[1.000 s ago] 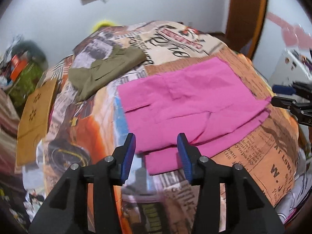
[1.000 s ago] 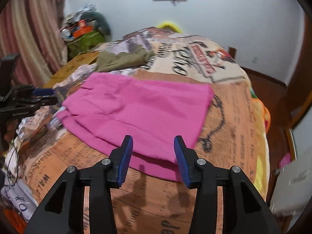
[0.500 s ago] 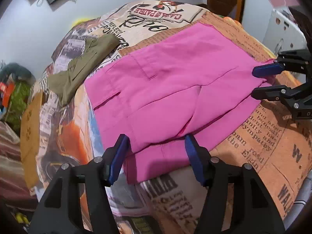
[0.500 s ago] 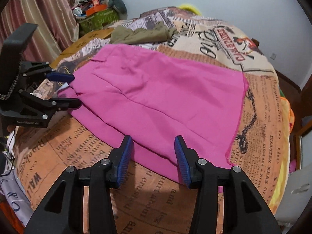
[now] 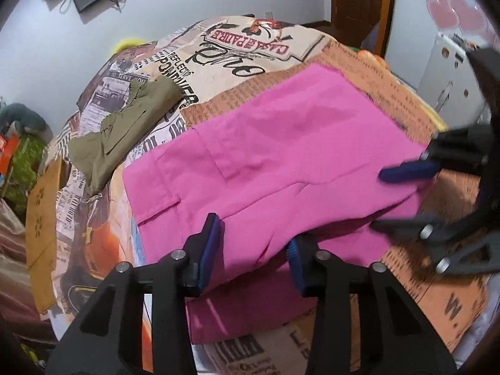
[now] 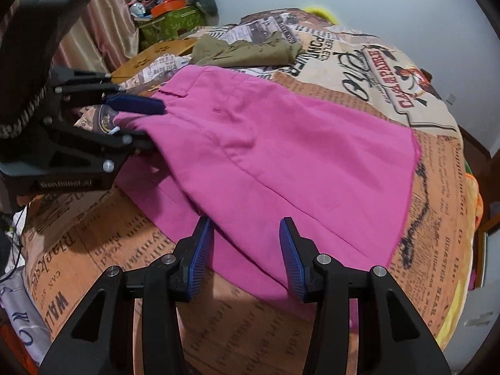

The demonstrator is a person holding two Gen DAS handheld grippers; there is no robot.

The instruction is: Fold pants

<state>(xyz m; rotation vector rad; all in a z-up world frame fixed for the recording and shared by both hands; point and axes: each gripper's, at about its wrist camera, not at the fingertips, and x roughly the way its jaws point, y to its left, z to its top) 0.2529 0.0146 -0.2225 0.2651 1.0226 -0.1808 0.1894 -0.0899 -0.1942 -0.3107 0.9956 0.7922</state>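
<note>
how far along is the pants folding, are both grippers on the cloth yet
Done: pink pants lie on the bed, one leg stacked over the other. In hand: left gripper and right gripper, both open, straddle the top layer's near edge. Left: clamping and the crosswise fold.

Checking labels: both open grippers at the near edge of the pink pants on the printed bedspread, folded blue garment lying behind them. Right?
One thing is off: the folded garment behind the pink pants is olive green, as the left wrist view shows. Left gripper and right gripper are open at the near edge on the printed bedspread.
</note>
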